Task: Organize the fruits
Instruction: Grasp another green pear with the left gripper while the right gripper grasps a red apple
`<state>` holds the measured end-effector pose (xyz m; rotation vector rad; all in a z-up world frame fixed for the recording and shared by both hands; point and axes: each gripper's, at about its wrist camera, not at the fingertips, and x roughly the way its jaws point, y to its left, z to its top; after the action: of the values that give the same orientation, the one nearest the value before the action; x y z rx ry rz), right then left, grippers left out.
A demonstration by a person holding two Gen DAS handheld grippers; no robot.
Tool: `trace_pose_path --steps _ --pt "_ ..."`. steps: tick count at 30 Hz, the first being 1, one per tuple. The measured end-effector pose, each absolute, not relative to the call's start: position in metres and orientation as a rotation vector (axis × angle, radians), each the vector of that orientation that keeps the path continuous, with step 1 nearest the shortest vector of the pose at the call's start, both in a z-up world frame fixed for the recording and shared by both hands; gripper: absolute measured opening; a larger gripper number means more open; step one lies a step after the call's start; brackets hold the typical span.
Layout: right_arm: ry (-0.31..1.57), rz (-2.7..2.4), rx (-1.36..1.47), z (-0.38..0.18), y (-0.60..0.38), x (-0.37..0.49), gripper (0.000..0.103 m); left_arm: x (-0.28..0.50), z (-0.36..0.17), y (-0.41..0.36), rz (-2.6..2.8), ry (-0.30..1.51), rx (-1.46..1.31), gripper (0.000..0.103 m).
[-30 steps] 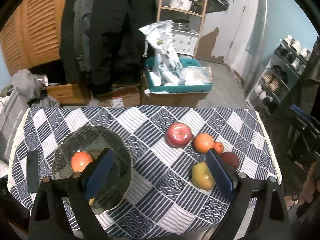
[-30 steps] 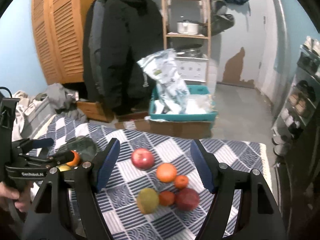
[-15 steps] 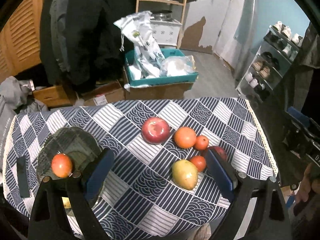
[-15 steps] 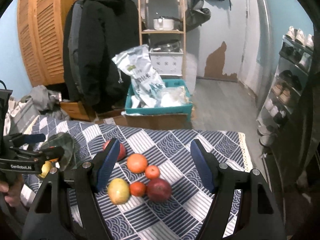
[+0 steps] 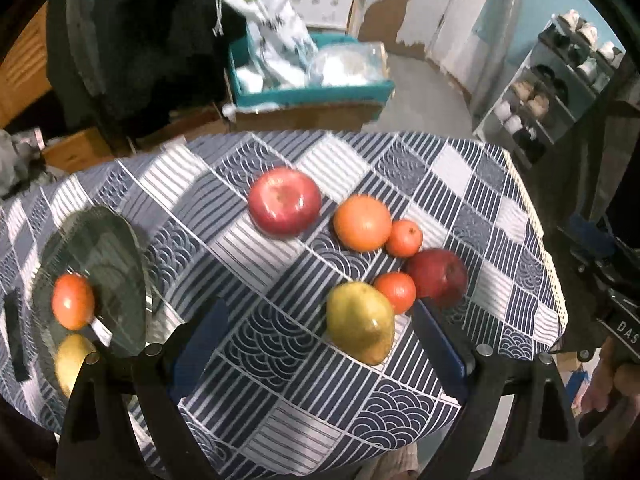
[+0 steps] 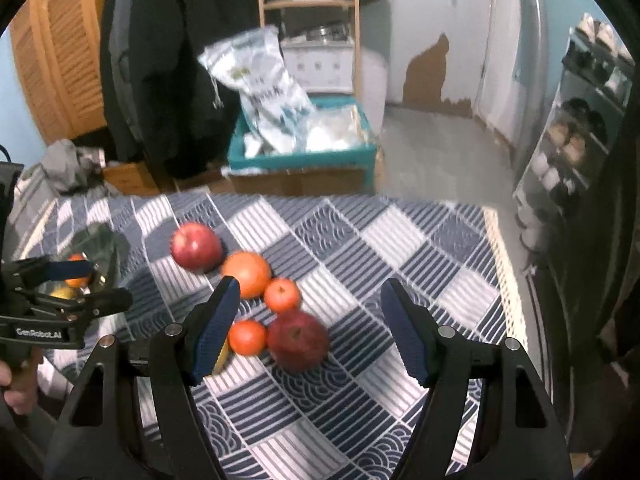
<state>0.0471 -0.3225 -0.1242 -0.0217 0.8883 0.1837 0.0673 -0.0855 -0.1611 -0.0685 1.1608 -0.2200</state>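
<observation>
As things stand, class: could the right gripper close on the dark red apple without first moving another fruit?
Probably yes. The right gripper is open, and the dark red apple lies between its fingers with bare tablecloth on its right. A small orange fruit touches its left side and might be nudged.

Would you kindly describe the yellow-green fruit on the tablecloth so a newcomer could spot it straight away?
Start at the blue-and-white patterned tablecloth and find the loose cluster of fruit on its right half. The yellow-green fruit sits at the cluster's near edge, beside a small orange fruit. It is the cluster's only fruit that is neither red nor orange, and it is elongated rather than round.
</observation>
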Motion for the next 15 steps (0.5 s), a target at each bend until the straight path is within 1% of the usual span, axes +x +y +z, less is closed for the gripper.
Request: trace_pose_path --steps 6,15 --pt "0.974 0.184 0.024 -0.153 -0.331 0.055 0.073 0.075 -0.191 -0.099 -0.220 1.213 -0.049 0.094" --pt "1.034 0.174 0.018 -0.181 -0.333 0.058 0.073 0.081 -0.229 -0.118 -0.227 1.294 -0.033 0.094"
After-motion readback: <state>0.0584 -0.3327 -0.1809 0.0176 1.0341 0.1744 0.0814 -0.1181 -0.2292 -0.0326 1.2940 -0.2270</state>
